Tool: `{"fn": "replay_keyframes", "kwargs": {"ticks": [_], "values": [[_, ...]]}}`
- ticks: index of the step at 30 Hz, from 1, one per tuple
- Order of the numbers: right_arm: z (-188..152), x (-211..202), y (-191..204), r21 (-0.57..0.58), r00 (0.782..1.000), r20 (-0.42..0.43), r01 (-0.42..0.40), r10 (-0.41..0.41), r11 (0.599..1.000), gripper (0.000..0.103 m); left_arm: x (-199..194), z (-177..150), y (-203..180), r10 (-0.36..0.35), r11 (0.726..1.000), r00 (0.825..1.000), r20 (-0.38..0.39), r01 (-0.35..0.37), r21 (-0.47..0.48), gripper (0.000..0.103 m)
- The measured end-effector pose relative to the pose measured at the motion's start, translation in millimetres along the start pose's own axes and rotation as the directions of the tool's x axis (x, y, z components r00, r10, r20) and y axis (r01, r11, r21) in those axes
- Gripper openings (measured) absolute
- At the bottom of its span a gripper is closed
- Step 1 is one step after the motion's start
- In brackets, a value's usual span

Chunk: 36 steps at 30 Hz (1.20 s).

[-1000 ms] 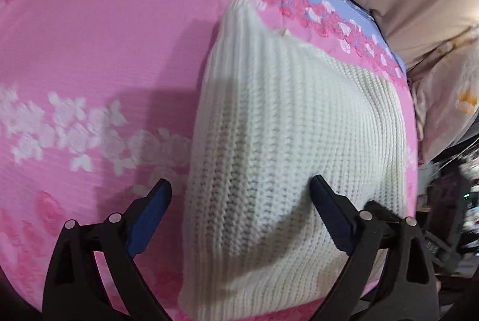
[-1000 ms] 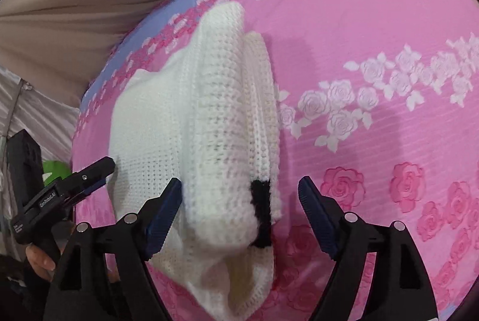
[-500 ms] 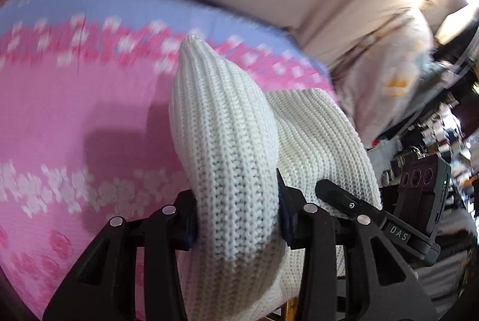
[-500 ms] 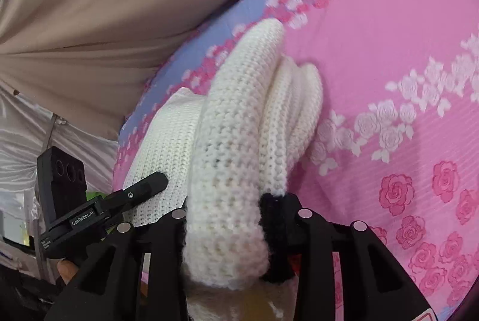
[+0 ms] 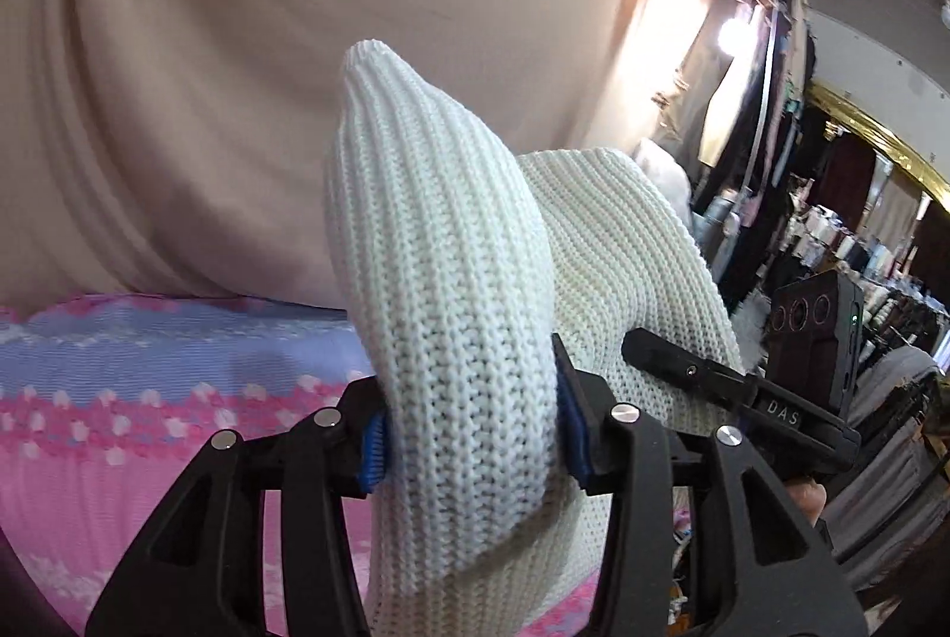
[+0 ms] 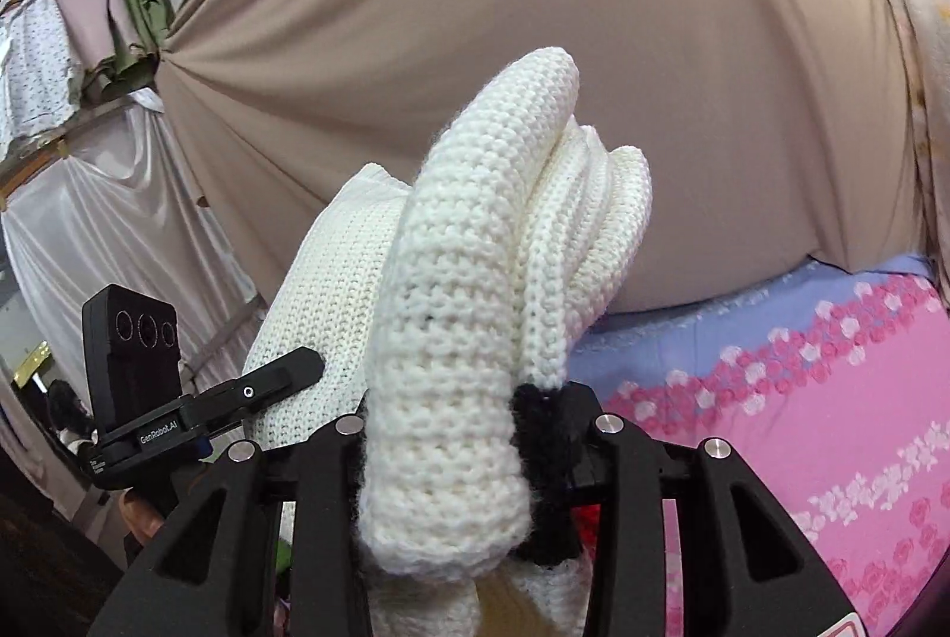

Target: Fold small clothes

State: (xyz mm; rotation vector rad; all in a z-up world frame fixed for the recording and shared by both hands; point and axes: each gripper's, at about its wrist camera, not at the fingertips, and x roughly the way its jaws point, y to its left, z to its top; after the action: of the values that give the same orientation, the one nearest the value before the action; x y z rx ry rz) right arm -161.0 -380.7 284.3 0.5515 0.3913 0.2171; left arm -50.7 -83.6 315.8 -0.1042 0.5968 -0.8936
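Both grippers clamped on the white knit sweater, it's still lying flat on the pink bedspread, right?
Not flat. Both wrist views show the white knit sweater bunched and lifted, with the pink bedspread below and behind it. The left gripper and right gripper do each pinch a fold of it, though their jaws are easing open slightly.
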Motion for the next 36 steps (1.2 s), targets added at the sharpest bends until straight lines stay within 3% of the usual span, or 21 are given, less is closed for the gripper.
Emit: {"fn": "replay_keyframes", "kwargs": {"ticks": [3,5,7,9,10,11,12,13,15,17,19,20,23,24,25,26,28,31,33,35,36], "values": [[-7.5,46.3,15.8,0.007,0.999,-0.037,-0.020,0.020,1.000,0.038,12.5,-19.2,57.5,0.081,0.994,0.995,-0.057,-0.085,-0.069,0.050],[-28.2,92.8,8.8,0.042,0.994,-0.110,-0.022,0.026,0.999,0.043,38.6,-57.3,114.2,0.139,0.978,0.981,-0.132,-0.158,-0.140,0.060],[-62.9,138.9,-6.0,0.070,0.983,-0.180,-0.016,0.028,0.997,0.051,70.4,-109.6,166.8,0.239,0.945,0.951,-0.197,-0.274,-0.178,0.064],[-117.0,193.5,-32.2,0.020,0.965,-0.249,0.093,-0.085,0.995,0.054,96.8,-168.3,218.5,0.329,0.894,0.893,-0.307,-0.399,-0.201,0.060],[-151.2,220.1,-50.3,-0.025,0.934,-0.303,0.192,-0.190,0.981,0.053,104.1,-194.8,238.7,0.358,0.866,0.861,-0.362,-0.451,-0.217,0.058],[-186.6,242.3,-69.9,-0.066,0.877,-0.380,0.290,-0.293,0.955,0.050,104.6,-216.3,253.9,0.366,0.847,0.845,-0.390,-0.476,-0.236,0.056],[-210.6,254.4,-82.9,-0.073,0.830,-0.443,0.344,-0.339,0.936,0.034,100.6,-228.5,260.7,0.379,0.829,0.834,-0.402,-0.499,-0.253,0.056],[-235.4,257.8,-96.4,-0.024,0.800,-0.507,0.361,-0.322,0.932,0.025,95.8,-235.6,263.6,0.387,0.822,0.829,-0.404,-0.509,-0.258,0.056],[-256.3,243.3,-99.2,0.060,0.810,-0.523,0.346,-0.266,0.936,0.026,86.4,-240.1,259.8,0.385,0.833,0.835,-0.393,-0.498,-0.241,0.060],[-251.6,229.9,-79.5,0.032,0.828,-0.490,0.329,-0.272,0.944,0.032,84.7,-238.2,257.0,0.363,0.837,0.851,-0.380,-0.477,-0.268,0.066],[-243.5,226.2,-63.5,-0.003,0.840,-0.465,0.312,-0.278,0.950,0.063,90.3,-244.3,254.7,0.317,0.830,0.865,-0.389,-0.452,-0.326,0.075],[-240.5,229.8,-61.3,-0.007,0.842,-0.463,0.307,-0.276,0.952,0.064,93.2,-253.2,253.7,0.289,0.827,0.868,-0.403,-0.439,-0.351,0.076],[-242.5,251.9,-65.2,-0.018,0.824,-0.496,0.305,-0.274,0.952,0.064,108.1,-282.8,242.6,0.270,0.823,0.836,-0.478,-0.458,-0.336,0.073],[-249.0,262.2,-72.5,-0.012,0.803,-0.530,0.315,-0.273,0.949,0.064,115.2,-294.1,245.2,0.260,0.818,0.823,-0.506,-0.466,-0.338,0.062],[-257.0,271.3,-81.9,0.016,0.785,-0.565,0.318,-0.254,0.948,0.062,120.8,-303.6,250.7,0.244,0.806,0.806,-0.539,-0.478,-0.349,0.053],[-265.2,279.6,-91.8,0.054,0.768,-0.599,0.323,-0.228,0.945,0.053,123.1,-309.2,257.7,0.239,0.789,0.793,-0.560,-0.495,-0.364,0.037],[-275.6,288.5,-104.3,0.130,0.752,-0.634,0.334,-0.181,0.934,0.014,119.5,-304.4,267.0,0.233,0.778,0.799,-0.554,-0.495,-0.386,0.025],[-268.3,278.5,-99.9,0.212,0.792,-0.600,0.294,-0.113,0.932,0.011,115.3,-287.9,269.6,0.274,0.794,0.784,-0.556,-0.511,-0.329,0.021],[-257.2,265.6,-83.0,0.185,0.815,-0.569,0.255,-0.108,0.949,0.011,122.3,-286.5,270.5,0.308,0.806,0.750,-0.585,-0.533,-0.260,0.021],[-262.0,262.5,-79.9,0.165,0.809,-0.573,0.269,-0.130,0.949,0.011,132.6,-293.5,271.7,0.310,0.809,0.726,-0.614,-0.540,-0.232,0.023],[-274.8,269.4,-85.9,0.147,0.780,-0.606,0.302,-0.155,0.942,0.013,133.7,-295.2,269.3,0.317,0.809,0.720,-0.617,-0.545,-0.220,0.024]]}}
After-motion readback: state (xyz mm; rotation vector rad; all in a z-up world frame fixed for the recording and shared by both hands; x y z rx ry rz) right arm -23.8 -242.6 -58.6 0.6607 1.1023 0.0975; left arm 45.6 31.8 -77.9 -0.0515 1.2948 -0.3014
